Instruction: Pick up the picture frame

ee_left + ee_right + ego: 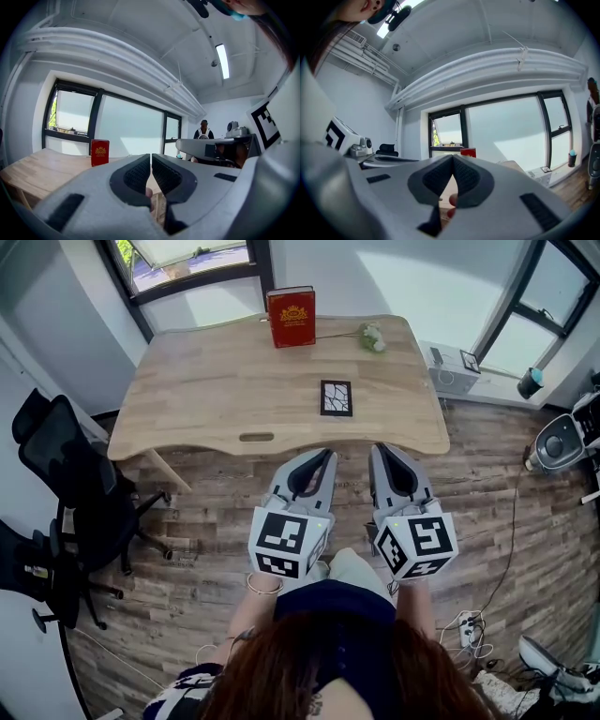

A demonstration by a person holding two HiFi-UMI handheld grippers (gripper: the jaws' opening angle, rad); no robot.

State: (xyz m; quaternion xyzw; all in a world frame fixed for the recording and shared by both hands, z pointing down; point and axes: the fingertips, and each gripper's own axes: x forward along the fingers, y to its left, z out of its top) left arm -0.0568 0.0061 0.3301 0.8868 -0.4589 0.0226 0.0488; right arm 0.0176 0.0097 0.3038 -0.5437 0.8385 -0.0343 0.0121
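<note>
Near the front edge of the table (206, 390), right of the middle, one picture frame (336, 397) lies flat, easy to reach. One red book (292, 317) stands at the back edge. Two grippers, the left gripper (319, 463) and the right gripper (382, 456), hang just off the front edge. Their jaws are pressed together on nothing, so I think the reach is not yet begun.

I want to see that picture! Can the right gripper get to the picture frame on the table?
Probably yes. The picture frame lies alone near the front edge of the table, and the right gripper hangs just short of it with nothing between. Its jaws are shut, so they must open first.
</note>
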